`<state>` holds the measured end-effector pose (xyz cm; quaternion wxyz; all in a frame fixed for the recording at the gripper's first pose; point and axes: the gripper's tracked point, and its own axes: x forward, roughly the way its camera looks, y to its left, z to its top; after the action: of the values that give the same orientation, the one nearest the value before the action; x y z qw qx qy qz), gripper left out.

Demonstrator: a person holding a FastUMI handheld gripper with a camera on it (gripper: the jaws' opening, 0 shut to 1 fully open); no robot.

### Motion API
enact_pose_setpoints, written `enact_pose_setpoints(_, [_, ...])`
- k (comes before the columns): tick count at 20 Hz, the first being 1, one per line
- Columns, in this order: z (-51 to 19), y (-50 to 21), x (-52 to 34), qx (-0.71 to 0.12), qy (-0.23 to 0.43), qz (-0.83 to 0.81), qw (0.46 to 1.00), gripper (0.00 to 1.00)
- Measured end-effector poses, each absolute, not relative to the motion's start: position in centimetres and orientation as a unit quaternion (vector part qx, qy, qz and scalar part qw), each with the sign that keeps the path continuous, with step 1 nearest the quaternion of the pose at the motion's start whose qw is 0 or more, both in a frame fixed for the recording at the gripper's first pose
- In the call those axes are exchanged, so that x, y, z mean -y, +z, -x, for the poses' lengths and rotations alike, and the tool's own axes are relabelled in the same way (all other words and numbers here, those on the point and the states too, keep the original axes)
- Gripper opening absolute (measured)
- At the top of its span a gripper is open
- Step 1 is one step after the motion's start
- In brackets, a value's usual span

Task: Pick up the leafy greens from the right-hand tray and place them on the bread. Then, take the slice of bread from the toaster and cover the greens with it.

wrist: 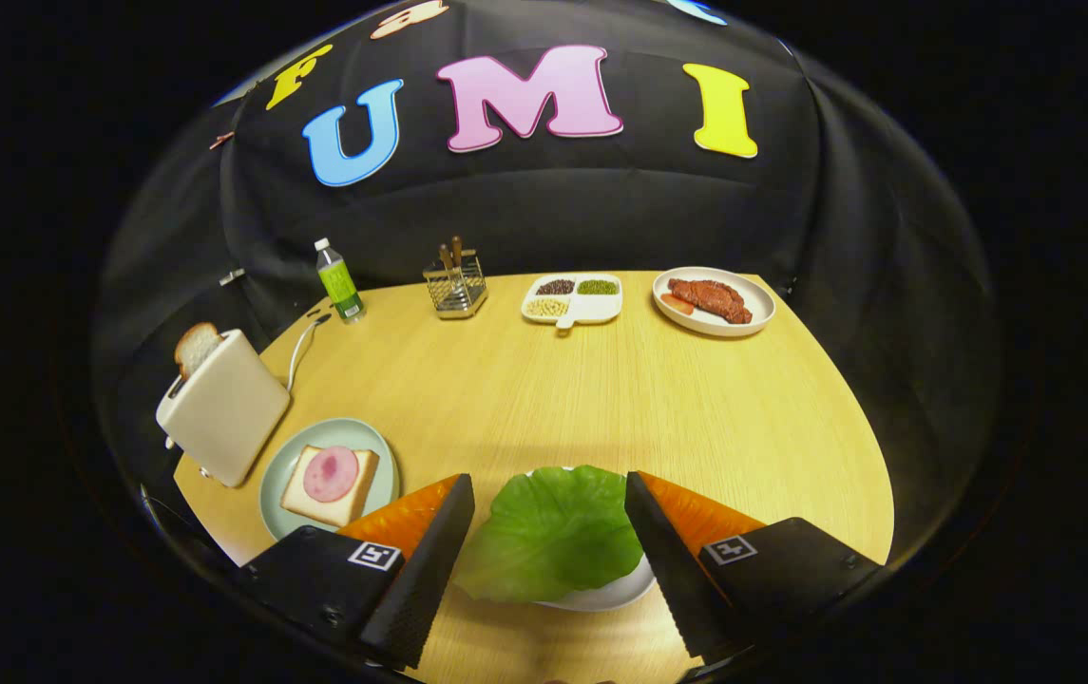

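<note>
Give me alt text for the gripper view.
The open tongs straddle a green lettuce leaf on a white tray. Beside them, a plate holds bread with ham; a toaster with another slice stands behind it.

Bright, even light; sharp centre, fisheye-warped edges.

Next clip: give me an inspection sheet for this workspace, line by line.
Surface: wooden table, bare in the middle.
Job's things: leafy greens on a white tray; bread with a pink meat slice on a green plate; bread slice standing in the toaster.
Clutter: bottle, utensil rack, divided dish, plate of meat.
Grippers: gripper open, fingers either side of the greens.
Cables: toaster cord.
Surroundings: black cloth wall.
</note>
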<state>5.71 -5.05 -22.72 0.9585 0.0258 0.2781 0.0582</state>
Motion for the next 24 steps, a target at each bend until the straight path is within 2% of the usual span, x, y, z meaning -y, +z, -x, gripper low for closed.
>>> enact_pose_setpoints(10, [-6.1, -29.7, 4.9, -0.326, 0.065, 0.013, 0.943, 0.99])
enact_pose_setpoints(13, [-5.9, -30.6, 4.8, -0.342, 0.069, 0.027, 0.937, 0.93])
enact_pose_setpoints(16, [-5.6, -30.8, 4.7, -0.339, 0.078, 0.046, 0.936, 0.94])
enact_pose_setpoints(19, [-5.7, -30.6, 4.5, -0.334, 0.079, 0.043, 0.938, 0.89])
enact_pose_setpoints(20, [-5.6, -30.7, 4.5, -0.338, 0.081, 0.045, 0.937, 0.87])
enact_pose_setpoints(21, [-5.6, -30.6, 4.5, -0.335, 0.084, 0.048, 0.937, 0.74])
enact_pose_setpoints(23, [-5.6, -30.6, 4.3, -0.339, 0.089, 0.05, 0.935, 0.73])
enact_pose_setpoints(24, [-5.6, -30.6, 4.6, -0.341, 0.084, 0.045, 0.935, 0.59])
